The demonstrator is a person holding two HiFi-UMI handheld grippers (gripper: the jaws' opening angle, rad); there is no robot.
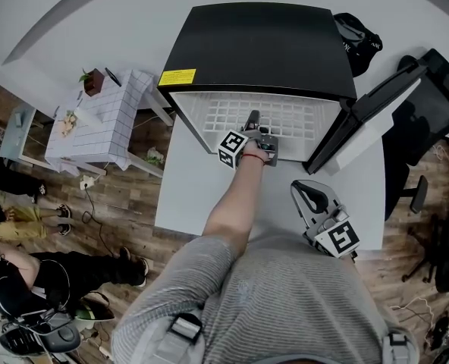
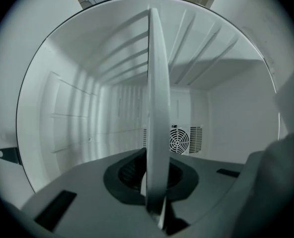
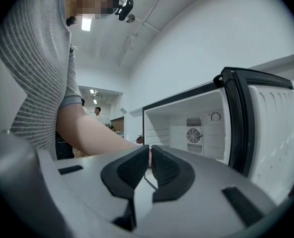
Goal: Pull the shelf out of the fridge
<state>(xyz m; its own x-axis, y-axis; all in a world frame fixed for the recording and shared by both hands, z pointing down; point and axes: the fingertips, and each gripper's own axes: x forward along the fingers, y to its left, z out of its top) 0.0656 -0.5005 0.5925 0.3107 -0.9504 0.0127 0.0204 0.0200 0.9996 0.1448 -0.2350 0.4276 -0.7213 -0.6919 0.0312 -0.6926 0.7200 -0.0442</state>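
Left tongs (image 2: 155,176) clamp the shelf (image 2: 157,103) of the open fridge (image 1: 255,44).

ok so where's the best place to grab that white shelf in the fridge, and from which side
Its front rim, near the middle, coming straight in from the open door side. The shelf is a thin flat grid lying level in the fridge, so only that rim faces outward and it fits between jaws. The left hand-held gripper is shut on it there.
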